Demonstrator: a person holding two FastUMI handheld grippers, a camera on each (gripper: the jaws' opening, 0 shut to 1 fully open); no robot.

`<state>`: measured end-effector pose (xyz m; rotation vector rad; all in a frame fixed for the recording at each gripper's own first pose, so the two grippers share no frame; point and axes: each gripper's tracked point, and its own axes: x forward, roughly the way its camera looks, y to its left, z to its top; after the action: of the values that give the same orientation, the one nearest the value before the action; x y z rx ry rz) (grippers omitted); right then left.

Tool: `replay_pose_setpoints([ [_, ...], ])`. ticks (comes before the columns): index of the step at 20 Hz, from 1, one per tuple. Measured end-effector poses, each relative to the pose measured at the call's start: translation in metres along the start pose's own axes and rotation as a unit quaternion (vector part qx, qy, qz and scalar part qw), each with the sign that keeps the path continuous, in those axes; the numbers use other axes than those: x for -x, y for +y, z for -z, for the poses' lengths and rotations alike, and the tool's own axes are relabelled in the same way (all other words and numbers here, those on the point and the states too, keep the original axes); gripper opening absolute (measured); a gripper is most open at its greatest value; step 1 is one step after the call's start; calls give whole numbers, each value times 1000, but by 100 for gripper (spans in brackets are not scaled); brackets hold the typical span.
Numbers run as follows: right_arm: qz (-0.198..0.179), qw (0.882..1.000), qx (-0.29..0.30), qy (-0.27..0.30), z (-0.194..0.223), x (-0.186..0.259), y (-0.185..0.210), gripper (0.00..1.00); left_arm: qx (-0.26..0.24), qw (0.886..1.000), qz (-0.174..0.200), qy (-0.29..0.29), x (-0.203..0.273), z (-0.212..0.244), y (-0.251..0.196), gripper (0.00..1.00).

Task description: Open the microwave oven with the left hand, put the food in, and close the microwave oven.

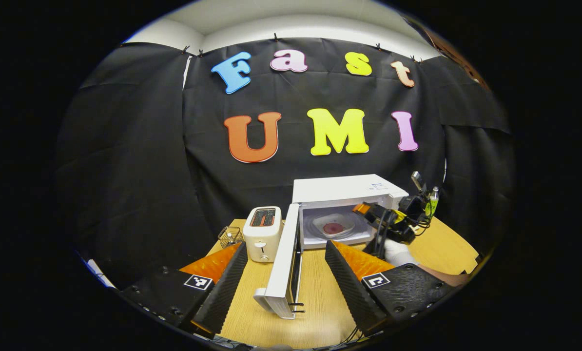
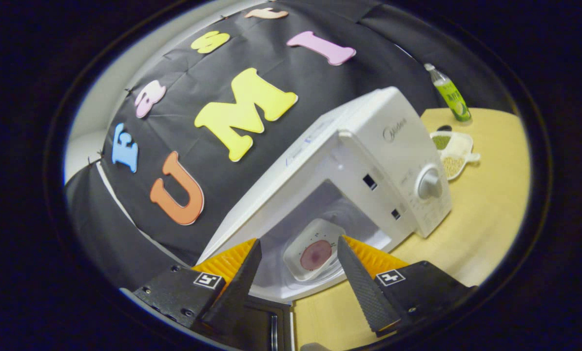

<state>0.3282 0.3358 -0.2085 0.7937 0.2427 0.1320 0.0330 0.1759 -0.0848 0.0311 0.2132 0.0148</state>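
- The toaster [image 1: 262, 231] stood at the left, just beside the microwave [image 1: 342, 195].
- The left gripper [image 1: 285, 285] was spread and empty before the open door [image 1: 283, 263], probably ready to close it.
- The food [image 2: 315, 254] lay on its plate [image 2: 312, 249] inside.
- The right gripper [image 2: 298, 275] was spread and empty at the opening.

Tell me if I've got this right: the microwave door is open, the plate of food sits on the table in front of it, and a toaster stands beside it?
Not quite. The plate of food already sits inside the microwave, not on the table, as the left gripper view shows. The door is open, and the toaster stands beside it.
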Motion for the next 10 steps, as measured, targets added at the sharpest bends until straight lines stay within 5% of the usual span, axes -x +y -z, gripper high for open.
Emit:
replay_pose_setpoints([
  [5,13,989,148,6,-52,69,-21,100,20,999,9,-24,-8,-13,0,96],
  [10,46,965,259,-6,-106,134,-55,100,16,999,2,-36,-20,-15,16,96],
])
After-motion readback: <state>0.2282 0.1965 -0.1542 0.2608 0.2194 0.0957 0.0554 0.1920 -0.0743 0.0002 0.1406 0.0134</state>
